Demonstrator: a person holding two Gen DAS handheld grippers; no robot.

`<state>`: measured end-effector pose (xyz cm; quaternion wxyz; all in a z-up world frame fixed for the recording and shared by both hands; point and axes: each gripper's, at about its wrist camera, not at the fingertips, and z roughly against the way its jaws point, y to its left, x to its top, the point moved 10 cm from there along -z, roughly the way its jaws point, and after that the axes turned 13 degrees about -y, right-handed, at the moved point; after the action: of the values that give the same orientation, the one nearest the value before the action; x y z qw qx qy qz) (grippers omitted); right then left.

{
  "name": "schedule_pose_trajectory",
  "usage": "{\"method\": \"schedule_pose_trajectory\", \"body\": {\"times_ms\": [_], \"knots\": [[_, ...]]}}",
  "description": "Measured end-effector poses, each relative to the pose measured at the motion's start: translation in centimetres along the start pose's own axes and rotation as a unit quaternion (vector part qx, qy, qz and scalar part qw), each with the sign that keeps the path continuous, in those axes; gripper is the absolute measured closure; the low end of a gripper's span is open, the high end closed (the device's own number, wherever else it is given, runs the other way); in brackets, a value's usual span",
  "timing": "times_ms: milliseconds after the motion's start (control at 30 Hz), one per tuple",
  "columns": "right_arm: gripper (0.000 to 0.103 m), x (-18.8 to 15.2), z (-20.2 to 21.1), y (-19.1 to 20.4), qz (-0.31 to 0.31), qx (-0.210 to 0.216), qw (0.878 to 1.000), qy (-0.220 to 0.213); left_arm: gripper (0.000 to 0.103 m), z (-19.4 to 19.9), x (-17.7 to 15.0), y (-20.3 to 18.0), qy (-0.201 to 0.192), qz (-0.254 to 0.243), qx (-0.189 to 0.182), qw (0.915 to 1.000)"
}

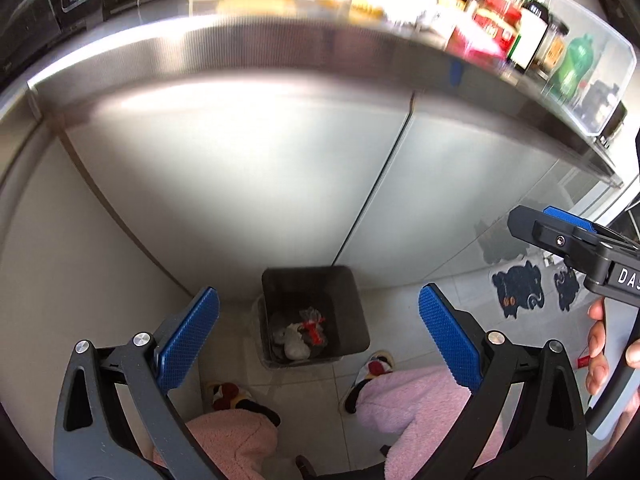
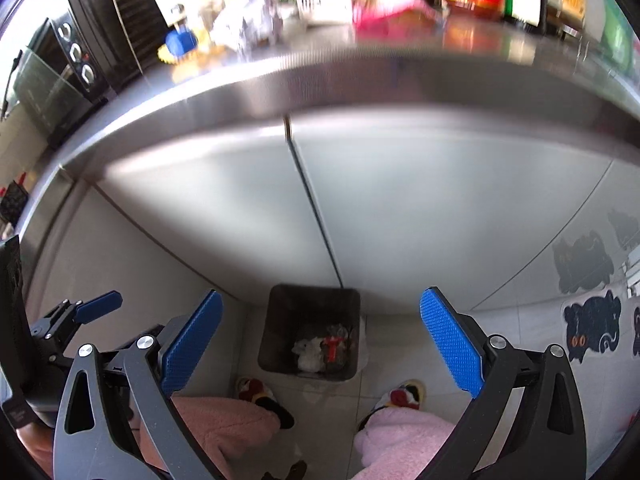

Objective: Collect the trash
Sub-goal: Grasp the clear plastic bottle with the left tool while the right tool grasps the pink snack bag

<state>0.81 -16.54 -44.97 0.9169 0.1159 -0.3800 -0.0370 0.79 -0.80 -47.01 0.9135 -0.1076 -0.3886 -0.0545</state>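
Bin (image 1: 314, 314) on floor before cabinet (image 1: 248, 184); trash (image 1: 298, 334) inside; bottles (image 1: 532, 32) on counter (image 1: 224, 56).

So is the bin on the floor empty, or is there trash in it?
Not empty. The bin holds crumpled white paper and a red scrap at the bottom, well below the rim; the right wrist view shows the same.

The right gripper (image 2: 320, 344) hangs wide open and empty at the bottom of the frame, above a dark bin (image 2: 312, 332) on the floor holding crumpled trash (image 2: 320, 352). Across the top runs the steel worktop (image 2: 360, 84), cluttered.
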Motion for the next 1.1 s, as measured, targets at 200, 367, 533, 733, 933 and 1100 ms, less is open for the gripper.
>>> {"method": "schedule_pose_trajectory", "body": {"times_ms": [200, 367, 533, 733, 933, 1100], "knots": [[0.003, 5.1, 3.5, -0.7, 0.006, -0.008, 0.999, -0.04, 0.008, 2.6, 5.0, -0.7, -0.04, -0.013, -0.002, 0.9991], [0.003, 9.2, 5.1, -1.9, 0.005, -0.02, 0.998, -0.061, 0.008, 3.5, 9.8, -1.3, -0.065, -0.02, -0.004, 0.9977], [0.003, 12.9, 4.7, -3.6, -0.008, -0.029, 0.997, -0.075, 0.009, 2.3, 13.4, -1.6, -0.075, -0.015, -0.017, 0.9969], [0.003, 16.3, 3.1, -6.0, -0.027, -0.038, 0.996, -0.08, 0.009, 0.4, 16.7, -2.6, -0.08, -0.026, -0.018, 0.9963], [0.006, 18.6, 0.4, -7.1, -0.03, -0.043, 0.996, -0.072, 0.017, -1.8, 20.2, -1.5, -0.086, -0.026, 0.001, 0.996], [0.026, 19.5, -2.1, -7.7, -0.041, -0.033, 0.997, -0.055, 0.036, -4.5, 21.9, -0.4, -0.072, -0.015, 0.005, 0.9973]]}}
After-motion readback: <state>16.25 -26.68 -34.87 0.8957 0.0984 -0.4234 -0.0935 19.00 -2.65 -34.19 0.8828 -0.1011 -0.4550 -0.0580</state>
